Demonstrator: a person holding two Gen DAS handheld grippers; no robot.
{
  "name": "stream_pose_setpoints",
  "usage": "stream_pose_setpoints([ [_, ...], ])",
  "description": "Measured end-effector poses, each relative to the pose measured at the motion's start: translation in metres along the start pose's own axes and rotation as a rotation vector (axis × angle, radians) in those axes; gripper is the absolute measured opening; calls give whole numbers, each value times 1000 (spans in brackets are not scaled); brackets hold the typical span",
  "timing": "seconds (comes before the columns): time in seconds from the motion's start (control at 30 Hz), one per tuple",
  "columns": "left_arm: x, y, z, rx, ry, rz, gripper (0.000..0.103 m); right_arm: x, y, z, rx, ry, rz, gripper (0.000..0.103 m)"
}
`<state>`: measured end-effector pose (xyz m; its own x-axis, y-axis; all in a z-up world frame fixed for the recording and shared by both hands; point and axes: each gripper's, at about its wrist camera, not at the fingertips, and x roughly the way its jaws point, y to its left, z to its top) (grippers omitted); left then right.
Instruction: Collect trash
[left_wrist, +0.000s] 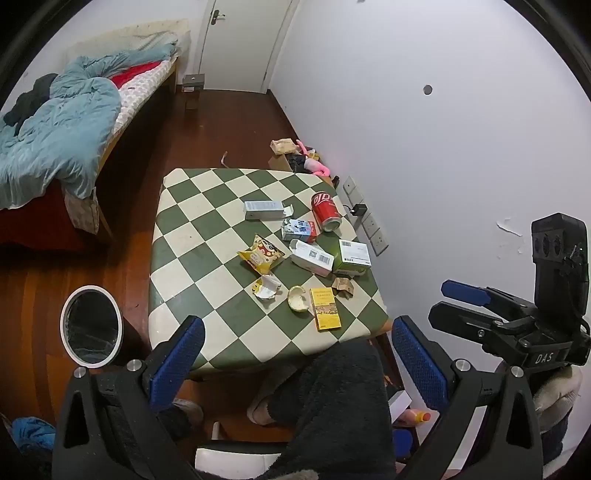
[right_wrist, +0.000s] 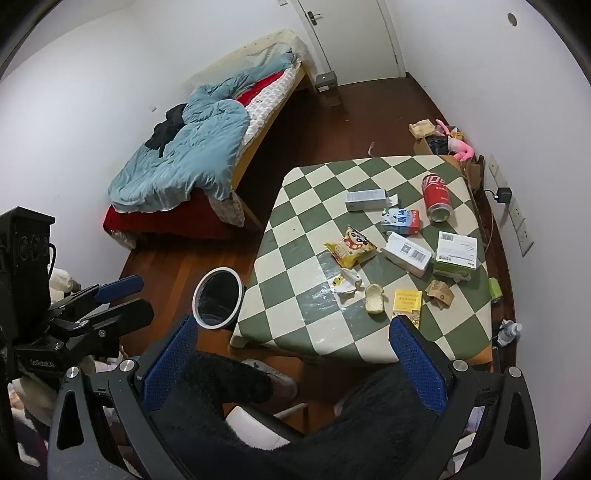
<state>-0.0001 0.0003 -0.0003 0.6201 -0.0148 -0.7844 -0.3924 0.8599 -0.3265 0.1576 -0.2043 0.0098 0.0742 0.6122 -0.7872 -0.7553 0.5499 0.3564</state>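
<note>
Green can (right_wrist: 494, 290) beside table (right_wrist: 295, 258) (right view only); both grippers' fingers (left_wrist: 177, 363) wide apart, empty.

"DAS" on right hand-held gripper (left_wrist: 461, 301); other labels, e.g. red can (left_wrist: 326, 211), unreadable.

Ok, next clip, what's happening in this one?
A seated person holds a gripper in each hand above a checkered table strewn with trash: a red can on its side, a yellow snack bag, a yellow box, several cartons and wrappers. Both the left gripper and the right gripper are wide open and empty, short of the table. A bin stands on the floor at the table's left. Nothing has been picked up yet.
</note>
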Motion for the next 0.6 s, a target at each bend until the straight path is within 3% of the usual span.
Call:
stream_pose_setpoints([
  [0.6, 3, -10, 0, -2, 1, -3, 103, 4, 6, 4, -33, 14, 38, 103],
])
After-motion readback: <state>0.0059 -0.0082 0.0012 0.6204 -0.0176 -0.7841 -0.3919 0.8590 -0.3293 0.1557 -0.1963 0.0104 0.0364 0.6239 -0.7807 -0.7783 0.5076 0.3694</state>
